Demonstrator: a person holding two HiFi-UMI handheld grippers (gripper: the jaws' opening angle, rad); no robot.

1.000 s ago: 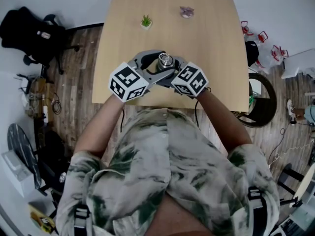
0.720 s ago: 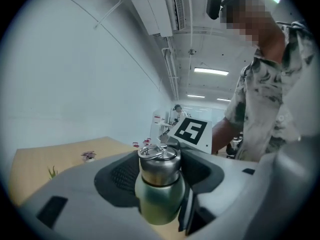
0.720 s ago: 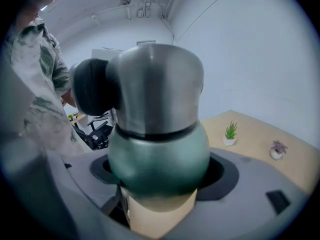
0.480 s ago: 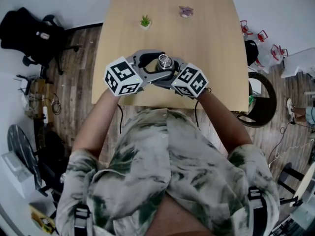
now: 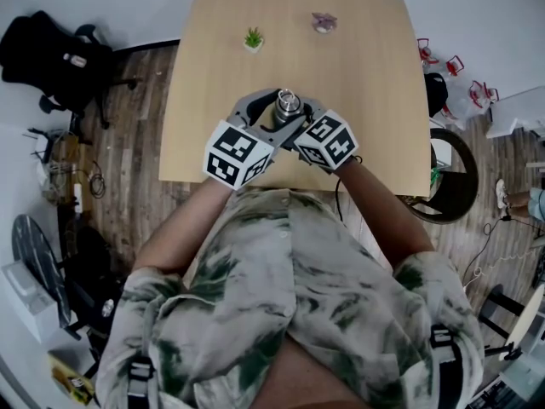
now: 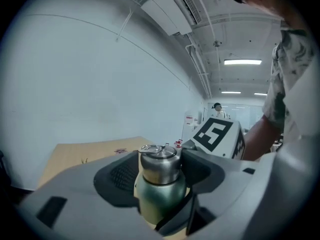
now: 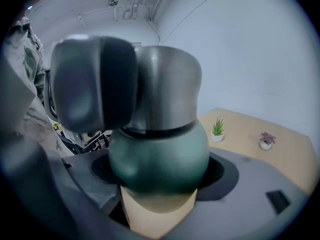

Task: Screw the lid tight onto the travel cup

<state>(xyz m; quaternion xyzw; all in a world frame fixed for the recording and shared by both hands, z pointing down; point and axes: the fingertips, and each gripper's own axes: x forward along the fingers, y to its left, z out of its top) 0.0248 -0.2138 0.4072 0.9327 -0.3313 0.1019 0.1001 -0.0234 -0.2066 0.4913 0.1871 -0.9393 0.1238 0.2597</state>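
Observation:
A green travel cup (image 5: 287,107) with a steel lid (image 5: 287,102) stands on the wooden table (image 5: 366,75) near its front edge. My left gripper (image 5: 283,109) is shut on the lid; in the left gripper view its jaws (image 6: 160,171) clamp the steel lid (image 6: 159,165) above the green body (image 6: 160,201). My right gripper (image 5: 295,116) is shut on the cup lower down. The right gripper view shows the green body (image 7: 157,156) pinched between its jaws (image 7: 157,184), with the lid (image 7: 167,89) above and a left-gripper finger (image 7: 92,84) pressed on it.
A small green potted plant (image 5: 253,37) and a small pink one (image 5: 323,21) stand at the far side of the table. A black chair (image 5: 51,54) is on the floor to the left. The table's front edge lies just behind both marker cubes.
The left gripper's marker cube has swung from out at the left to nearer the person and rightward, turning round the lid. The right gripper and the cup have stayed put.

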